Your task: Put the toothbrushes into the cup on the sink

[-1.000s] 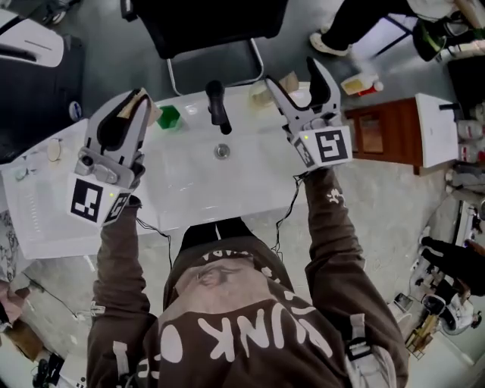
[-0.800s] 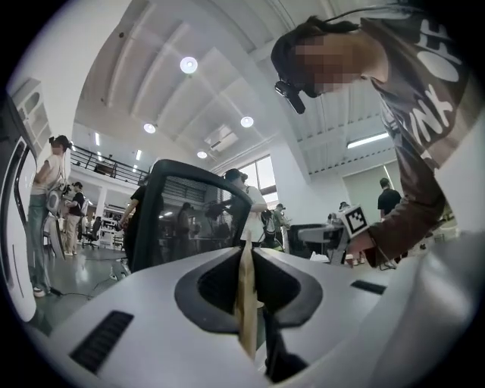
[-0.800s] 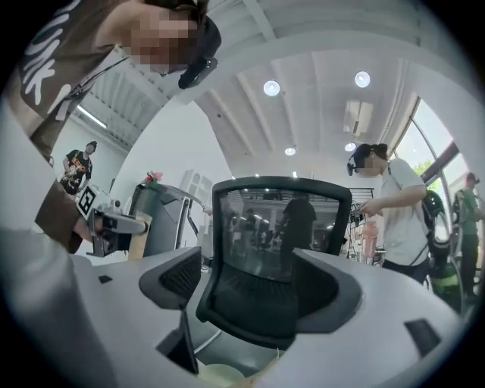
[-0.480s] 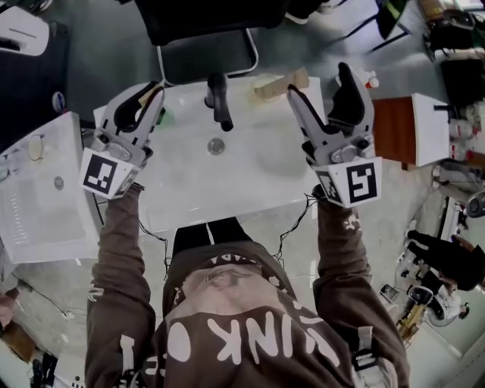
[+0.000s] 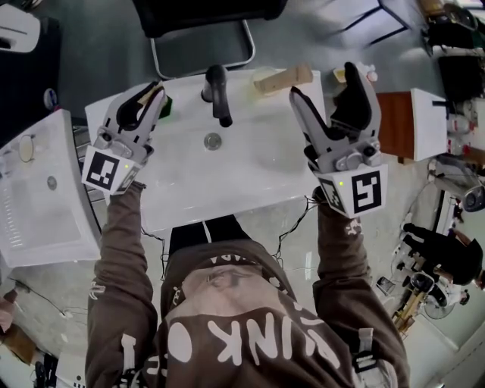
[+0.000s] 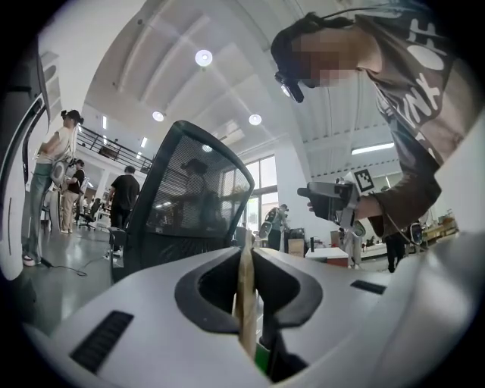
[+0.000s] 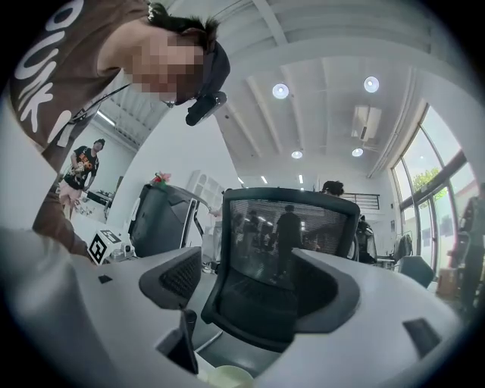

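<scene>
Fingers of the left gripper [image 5: 155, 98] are clamped tight on a thin wooden toothbrush [image 6: 245, 295], which stands upright between them. Those of the right gripper [image 5: 322, 80] are spread wide with nothing between them. Both hover over a white sink [image 5: 250, 170] with a black faucet [image 5: 218, 92], in a large, bright room with a grey floor and a black mesh chair [image 5: 204, 15] behind the sink. White letters on the person's brown sweatshirt end in "NK". The green cup [image 5: 166, 107] sits just beside the left fingertips, partly hidden by them.
</scene>
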The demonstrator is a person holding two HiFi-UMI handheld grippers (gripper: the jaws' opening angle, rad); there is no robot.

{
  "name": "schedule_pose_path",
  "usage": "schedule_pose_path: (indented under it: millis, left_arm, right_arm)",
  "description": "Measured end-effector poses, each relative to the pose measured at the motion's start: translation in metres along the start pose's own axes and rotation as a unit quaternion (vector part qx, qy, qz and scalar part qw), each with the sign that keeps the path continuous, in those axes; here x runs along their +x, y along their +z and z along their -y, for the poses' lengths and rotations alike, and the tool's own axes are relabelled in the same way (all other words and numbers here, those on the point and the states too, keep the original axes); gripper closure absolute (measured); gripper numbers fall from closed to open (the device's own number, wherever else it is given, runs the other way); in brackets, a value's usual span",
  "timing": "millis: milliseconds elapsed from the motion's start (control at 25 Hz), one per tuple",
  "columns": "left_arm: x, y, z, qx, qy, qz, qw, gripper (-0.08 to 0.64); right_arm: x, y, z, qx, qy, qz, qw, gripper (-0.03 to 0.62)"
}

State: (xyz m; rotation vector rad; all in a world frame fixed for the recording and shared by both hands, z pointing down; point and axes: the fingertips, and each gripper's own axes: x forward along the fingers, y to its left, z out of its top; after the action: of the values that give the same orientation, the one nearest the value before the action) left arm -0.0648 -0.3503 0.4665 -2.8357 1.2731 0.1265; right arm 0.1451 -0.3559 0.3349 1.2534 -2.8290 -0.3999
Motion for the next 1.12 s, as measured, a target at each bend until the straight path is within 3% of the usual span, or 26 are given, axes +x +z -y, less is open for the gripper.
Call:
schedule_pose_path:
  millis: [360,440,520,600,840,1120]
  left_arm:
    - [0.003,-0.008,-0.004,0.006,-0.003,-0.002,1.0,0.511]
    - [0.001,-0.001,0.0,0.009,-0.009,-0.003,0.9999,0.479]
    - [0.0,0.015,0.002,0.016,-0.014,0.002,0.9998,0.383]
    - [-0.001,0.034,0.006,0.031,-0.019,0.001,0.9994,0.342]
    - [-0.016,0.112,0.024,0.07,-0.016,0.006,0.9974,0.325]
    - [-0.024,0.173,0.041,0.081,-0.001,0.021,0.9965,0.325]
  right_arm:
    - [-0.009,-0.006,-0.007,0.003,-0.001,-0.008,1.0,0.224]
    - [-0.011,-0.005,-0.008,0.005,-0.002,-0.004,1.0,0.224]
    - [-0.011,-0.002,-0.009,0.008,-0.002,0.003,1.0,0.224]
    - [-0.011,0.003,-0.01,0.013,-0.001,0.011,1.0,0.224]
    - [-0.009,0.028,-0.026,0.029,0.01,0.014,0.999,0.195]
    - [-0.009,0.048,-0.045,0.015,0.025,0.011,1.0,0.166]
